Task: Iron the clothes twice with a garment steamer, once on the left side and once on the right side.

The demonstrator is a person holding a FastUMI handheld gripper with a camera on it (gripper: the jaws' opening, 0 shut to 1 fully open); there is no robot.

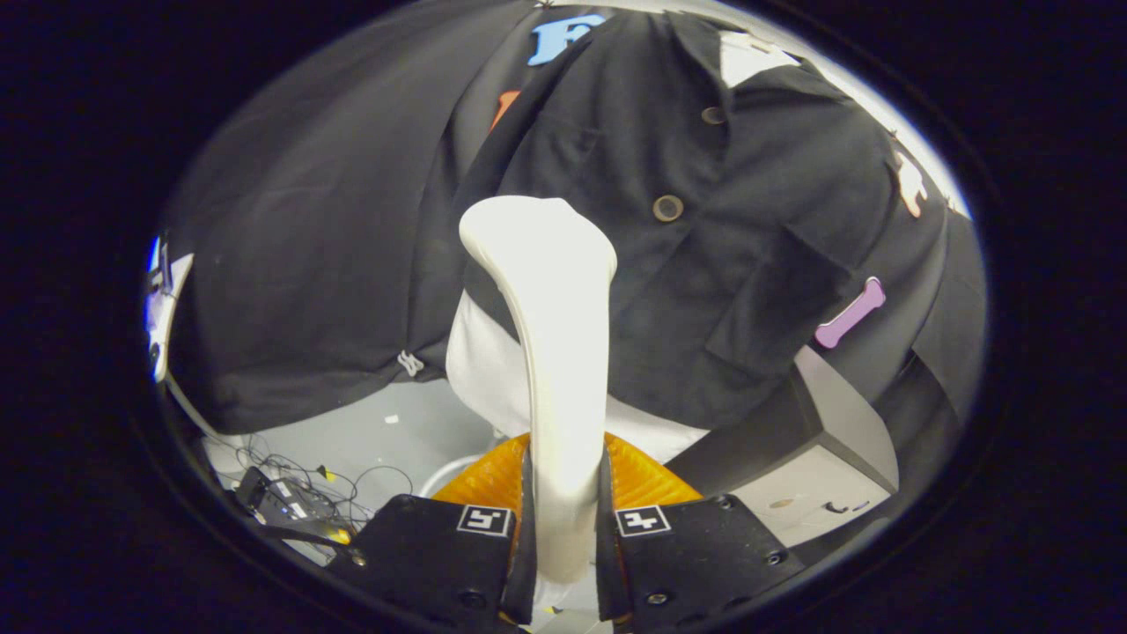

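Note:
A white garment steamer (556, 352) rises from between my two black fingers, its handle clamped by both of them. My gripper (563, 519) is shut on that handle. The steamer's rounded head points up at a black button-front shirt (704, 229) hanging just beyond it. The head sits against or very near the shirt's lower front, left of the button line (667, 208). The shirt has a chest pocket to the right of the head. An orange ribbed part (489, 475) shows behind the fingers at the steamer's base.
Under the shirt's hem lies a grey floor (414, 431) with a tangle of cables and a small black device (282, 497) off to the left. A white box-like stand (810, 475) sits to the right of the fingers.

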